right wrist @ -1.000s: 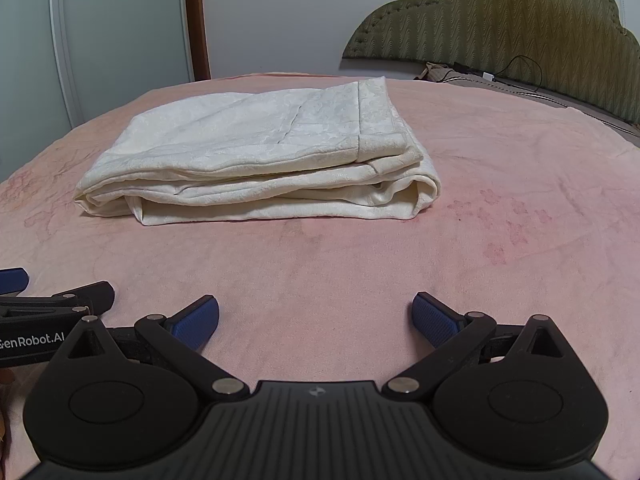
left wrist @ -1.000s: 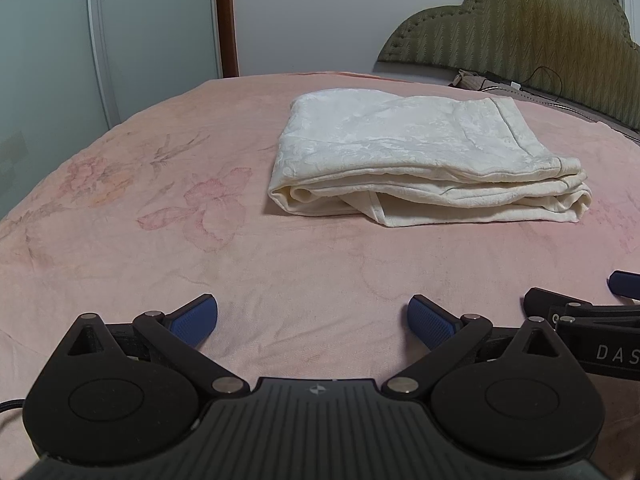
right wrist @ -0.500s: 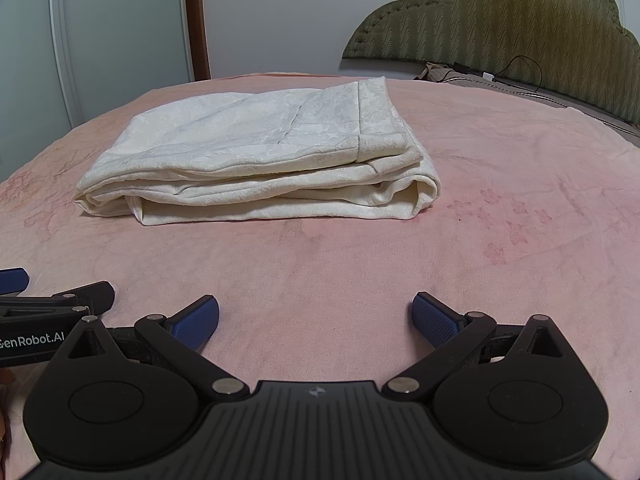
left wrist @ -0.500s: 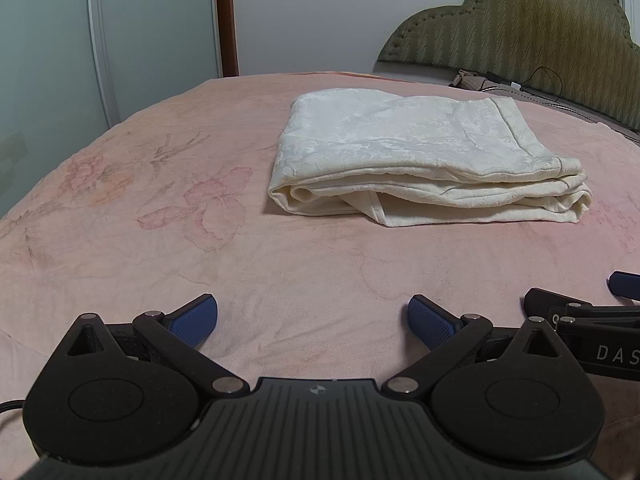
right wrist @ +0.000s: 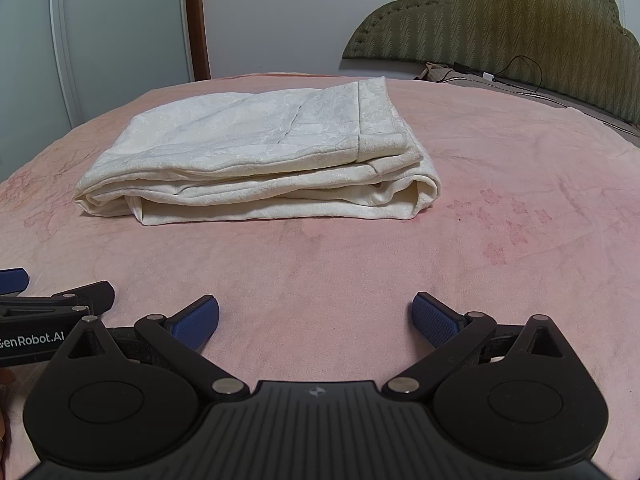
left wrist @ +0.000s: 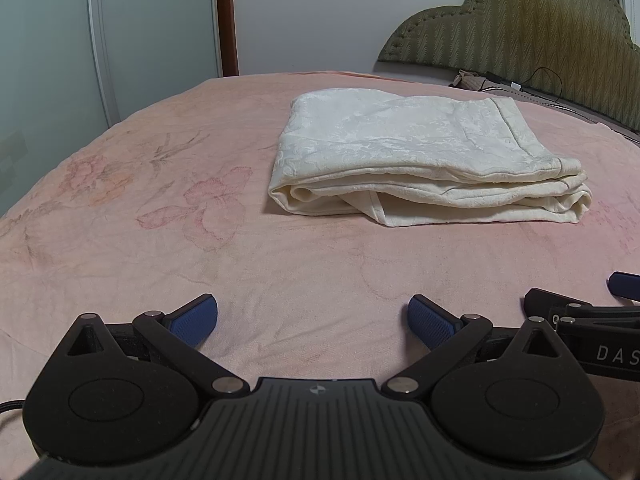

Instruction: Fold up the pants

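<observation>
The cream-white pants (left wrist: 416,156) lie folded in a thick rectangular stack on the pink bed, ahead of both grippers; they also show in the right wrist view (right wrist: 256,160). My left gripper (left wrist: 313,320) is open and empty, low over the bedspread, well short of the stack. My right gripper (right wrist: 316,320) is open and empty, also well short of the stack. The right gripper's fingers (left wrist: 560,312) show at the right edge of the left wrist view, and the left gripper's fingers (right wrist: 60,300) at the left edge of the right wrist view.
The pink floral bedspread (left wrist: 200,208) covers the bed. An olive padded headboard (left wrist: 540,24) stands at the back right with a black cable (right wrist: 516,68) and small items at its foot. Pale wardrobe doors (left wrist: 100,40) stand at the back left.
</observation>
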Motion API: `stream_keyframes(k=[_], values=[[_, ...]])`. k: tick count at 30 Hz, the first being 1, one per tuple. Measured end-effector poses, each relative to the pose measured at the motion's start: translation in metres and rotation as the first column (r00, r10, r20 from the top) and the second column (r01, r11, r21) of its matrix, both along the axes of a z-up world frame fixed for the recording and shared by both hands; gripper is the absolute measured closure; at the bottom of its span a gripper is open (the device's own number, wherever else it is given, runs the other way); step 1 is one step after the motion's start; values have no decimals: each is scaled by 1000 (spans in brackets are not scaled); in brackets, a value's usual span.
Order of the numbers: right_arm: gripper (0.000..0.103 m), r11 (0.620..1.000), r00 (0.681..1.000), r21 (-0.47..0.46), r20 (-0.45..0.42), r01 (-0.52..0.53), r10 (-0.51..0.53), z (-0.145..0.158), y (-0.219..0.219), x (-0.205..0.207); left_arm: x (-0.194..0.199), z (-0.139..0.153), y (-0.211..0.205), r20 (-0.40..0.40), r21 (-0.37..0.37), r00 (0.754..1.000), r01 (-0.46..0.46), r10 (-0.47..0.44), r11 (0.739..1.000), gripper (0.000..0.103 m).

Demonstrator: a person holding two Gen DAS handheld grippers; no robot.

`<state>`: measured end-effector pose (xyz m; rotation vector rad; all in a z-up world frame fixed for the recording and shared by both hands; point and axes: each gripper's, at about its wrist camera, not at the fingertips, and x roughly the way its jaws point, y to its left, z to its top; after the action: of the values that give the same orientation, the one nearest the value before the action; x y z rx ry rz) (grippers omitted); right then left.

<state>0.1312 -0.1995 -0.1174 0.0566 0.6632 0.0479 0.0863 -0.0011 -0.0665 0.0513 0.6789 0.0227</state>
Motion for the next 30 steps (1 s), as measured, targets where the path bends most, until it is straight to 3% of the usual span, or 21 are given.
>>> stream_keyframes(k=[30], values=[[0, 1000, 1000, 0, 0, 0, 0, 0, 0, 0, -3, 0, -1, 1, -10, 1000, 27, -27, 1000, 0]])
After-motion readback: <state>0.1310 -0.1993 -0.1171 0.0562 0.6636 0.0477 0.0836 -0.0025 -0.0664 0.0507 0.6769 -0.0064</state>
